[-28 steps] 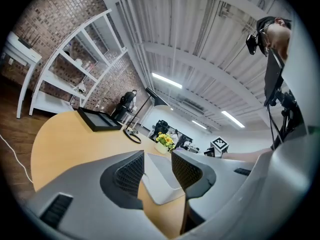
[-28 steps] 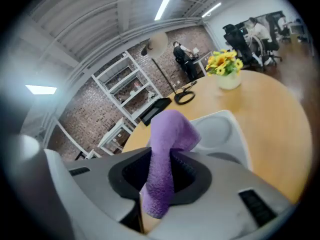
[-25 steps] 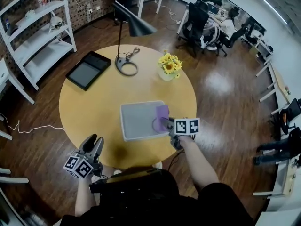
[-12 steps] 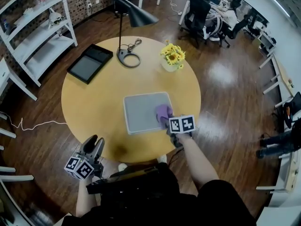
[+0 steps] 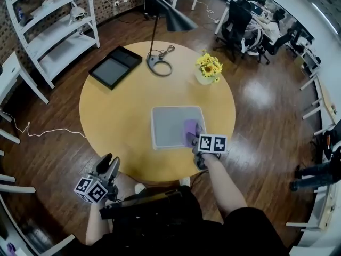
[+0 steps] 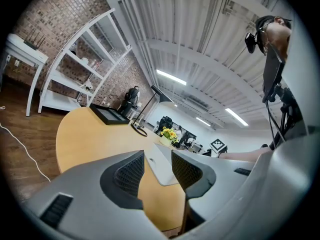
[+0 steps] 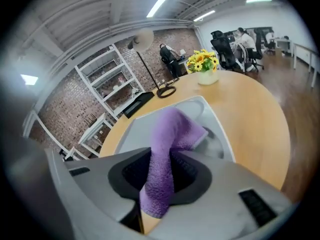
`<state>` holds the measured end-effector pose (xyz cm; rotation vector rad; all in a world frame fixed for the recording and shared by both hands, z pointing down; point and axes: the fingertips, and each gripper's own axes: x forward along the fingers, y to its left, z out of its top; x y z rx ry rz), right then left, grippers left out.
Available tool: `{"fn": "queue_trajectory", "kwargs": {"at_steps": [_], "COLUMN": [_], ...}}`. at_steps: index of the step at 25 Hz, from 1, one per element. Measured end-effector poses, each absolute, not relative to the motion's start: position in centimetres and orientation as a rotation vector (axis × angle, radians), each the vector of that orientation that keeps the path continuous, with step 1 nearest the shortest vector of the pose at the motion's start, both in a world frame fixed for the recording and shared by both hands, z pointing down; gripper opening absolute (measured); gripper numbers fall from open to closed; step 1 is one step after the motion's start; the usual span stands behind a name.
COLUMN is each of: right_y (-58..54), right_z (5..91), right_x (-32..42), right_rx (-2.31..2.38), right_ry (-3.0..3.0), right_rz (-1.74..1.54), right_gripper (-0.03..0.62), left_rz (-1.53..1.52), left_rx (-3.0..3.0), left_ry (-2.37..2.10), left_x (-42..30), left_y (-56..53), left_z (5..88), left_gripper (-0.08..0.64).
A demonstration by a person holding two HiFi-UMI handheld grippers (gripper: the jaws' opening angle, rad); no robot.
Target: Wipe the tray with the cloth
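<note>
The grey tray (image 5: 168, 127) lies on the round wooden table (image 5: 117, 116), near its front right. A purple cloth (image 5: 191, 127) hangs over the tray's right part, pinched in my right gripper (image 5: 193, 138), which points down at it. In the right gripper view the cloth (image 7: 172, 129) runs up between the pads of that gripper (image 7: 160, 171) and folds over the tray (image 7: 200, 106). My left gripper (image 5: 108, 161) hovers off the table's front left edge, level, holding nothing. In its own view the left gripper (image 6: 157, 171) shows a gap between the pads, with the tray (image 6: 156, 159) far beyond.
A black desk lamp (image 5: 160, 65) and a pot of yellow flowers (image 5: 208, 68) stand at the table's far side. A black tray (image 5: 114, 67) lies at the far left. A white shelf unit (image 5: 48, 31) and office chairs (image 5: 240, 25) stand on the wooden floor around.
My right gripper has sunk a little toward the tray's right side with the cloth still in it. The left gripper has drifted slightly beside the table's front edge.
</note>
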<state>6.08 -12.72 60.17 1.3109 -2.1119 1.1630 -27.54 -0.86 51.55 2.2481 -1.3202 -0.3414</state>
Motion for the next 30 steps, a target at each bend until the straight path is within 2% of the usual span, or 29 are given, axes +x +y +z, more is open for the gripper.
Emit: {"fn": "queue_trajectory", "kwargs": {"at_steps": [4,11,20,30], "right_y": [-12.3,-10.5,-10.4,-10.3], "right_z": [60.1,61.2,60.7,60.8], "right_x": [5.2,-0.1,-6.3,-8.8], "right_rx": [1.313,1.122,0.979,1.053], "right_ry": [-2.087,-2.036,-2.120,-2.138], "right_rz": [0.962,0.807,0.970,0.860], "right_gripper": [0.091,0.091,0.091,0.091], "left_rz": [-0.334,-0.324,-0.343,-0.365], "left_rx": [2.262,2.287,2.258,2.228], "left_ry": [-1.300,-1.286,-1.328,-1.404], "left_x": [-27.6,-28.6,-30.6,-33.7], "left_y": [-0.5,0.1,1.9,3.1], "left_z": [51.4,50.8,51.0,51.0], "left_gripper": [0.161,0.161,0.161,0.161]}}
